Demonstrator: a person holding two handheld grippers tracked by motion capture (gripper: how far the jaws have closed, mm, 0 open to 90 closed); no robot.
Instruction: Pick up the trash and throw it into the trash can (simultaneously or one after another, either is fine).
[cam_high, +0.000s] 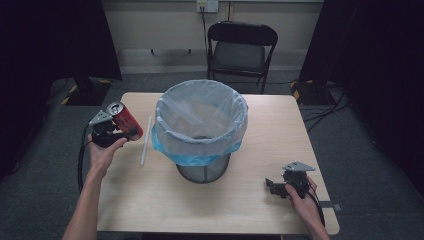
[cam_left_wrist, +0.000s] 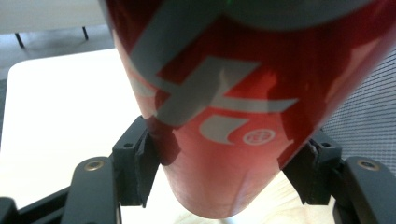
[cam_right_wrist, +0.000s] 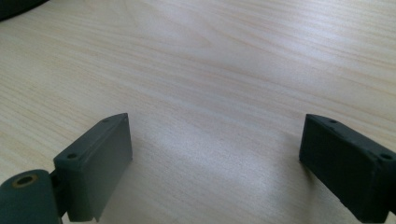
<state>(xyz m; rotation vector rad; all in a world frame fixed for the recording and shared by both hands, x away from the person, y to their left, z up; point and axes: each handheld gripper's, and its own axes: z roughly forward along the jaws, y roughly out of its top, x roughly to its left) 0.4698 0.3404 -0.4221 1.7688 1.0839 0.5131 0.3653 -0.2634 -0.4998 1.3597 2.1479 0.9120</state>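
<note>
Light wood surface (cam_high: 260, 150) w/ rounded corners on grey carpet floor (cam_high: 370, 165). Black folding chair (cam_high: 241, 47) behind it, against a pale wall (cam_high: 150, 25) w/ an outlet (cam_high: 207, 5). Dark curtains (cam_high: 50, 35) both sides, cables (cam_high: 330, 107) on floor at right.

Left forearm stretched forward from the near edge, hand raising the black two-jaw left gripper (cam_high: 121, 131) with jaws clamped on a tilted red aluminium drink can (cam_high: 127, 119); right hand resting the black right gripper (cam_high: 270, 186) low, jaws wide apart, pointing leftward.
</note>
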